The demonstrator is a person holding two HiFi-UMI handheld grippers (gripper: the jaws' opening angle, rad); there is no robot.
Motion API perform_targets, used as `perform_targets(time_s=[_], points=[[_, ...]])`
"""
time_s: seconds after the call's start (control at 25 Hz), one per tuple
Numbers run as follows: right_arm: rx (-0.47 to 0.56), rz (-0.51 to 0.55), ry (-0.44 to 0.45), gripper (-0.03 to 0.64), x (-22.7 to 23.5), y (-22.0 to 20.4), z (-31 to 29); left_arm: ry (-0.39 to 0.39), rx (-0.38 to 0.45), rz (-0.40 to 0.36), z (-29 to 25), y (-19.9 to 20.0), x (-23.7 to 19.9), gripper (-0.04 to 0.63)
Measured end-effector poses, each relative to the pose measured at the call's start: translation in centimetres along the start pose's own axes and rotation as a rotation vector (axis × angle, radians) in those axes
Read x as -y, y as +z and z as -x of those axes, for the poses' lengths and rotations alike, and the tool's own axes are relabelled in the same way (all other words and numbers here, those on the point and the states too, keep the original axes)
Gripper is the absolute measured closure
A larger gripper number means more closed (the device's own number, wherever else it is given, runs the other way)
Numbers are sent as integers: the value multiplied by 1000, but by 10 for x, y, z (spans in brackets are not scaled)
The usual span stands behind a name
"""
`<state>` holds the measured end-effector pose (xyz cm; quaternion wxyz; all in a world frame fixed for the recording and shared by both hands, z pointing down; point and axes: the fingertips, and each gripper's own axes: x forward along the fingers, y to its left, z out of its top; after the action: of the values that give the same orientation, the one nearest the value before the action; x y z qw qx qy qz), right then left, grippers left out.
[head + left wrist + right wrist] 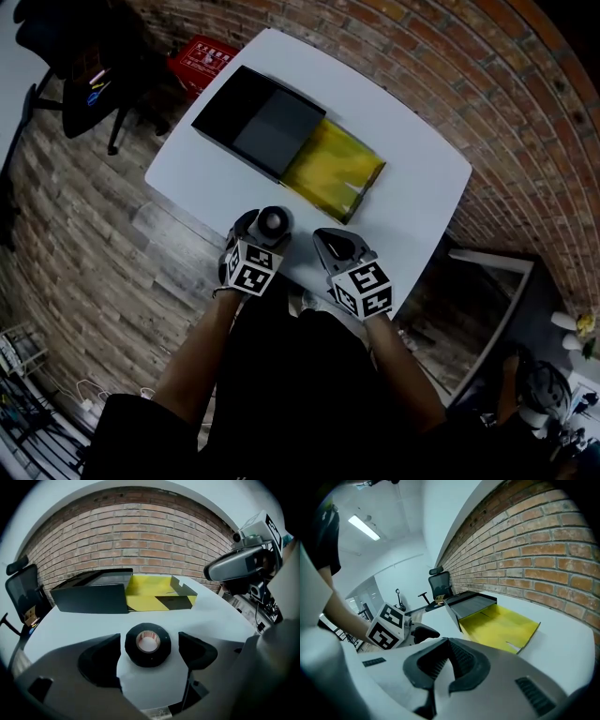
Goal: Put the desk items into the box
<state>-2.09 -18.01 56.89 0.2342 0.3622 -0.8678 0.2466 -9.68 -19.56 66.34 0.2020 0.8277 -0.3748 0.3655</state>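
Note:
A roll of black tape [147, 644] lies flat on the white table [412, 178], near its front edge. My left gripper [149, 652] is open, its jaws standing on either side of the roll with a gap to each pad. The roll [273, 222] shows just ahead of the left gripper [260, 234] in the head view. My right gripper [445, 667] is shut with nothing between its pads; it hovers beside the left one [336, 251]. The box is a yellow tray [333, 171] slid out of a black sleeve [258, 120], lying at mid-table.
A brick wall [140, 541] runs behind the table. A black office chair [80, 56] and a red case [202, 58] stand on the floor at the far left. The table's front edge [197, 220] lies just under the grippers.

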Motion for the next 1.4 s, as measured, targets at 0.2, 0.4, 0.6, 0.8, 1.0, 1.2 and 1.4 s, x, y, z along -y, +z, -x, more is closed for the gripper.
perform_targets(time_s=[0.2,0.4,0.6,0.8,1.0,1.2,1.4], points=[[-16,-17,-8,595,0,-4,-5,-18,-23,14,-9,-5,-1,204],[-15,-36,-18,595,3,-7,-2,-22,-53,33,-18,-9,-4,204],[-11,-55,-34,596,7,-11,3,-17,-53,25,-17,-10,-7,221],[-3,-63,-44,596,9,-9,2,-22,-54,9,-17,-9,-9,250],[4,-61,-55,596,10,-8,5,-49,-35,19,-13,-6,-9,255],[25,-78,-69,596,13,-6,7,-67,-5,-5,-4,6,-8,256],[49,-94,-86,597,18,-3,12,-77,32,-28,2,27,-4,256]])
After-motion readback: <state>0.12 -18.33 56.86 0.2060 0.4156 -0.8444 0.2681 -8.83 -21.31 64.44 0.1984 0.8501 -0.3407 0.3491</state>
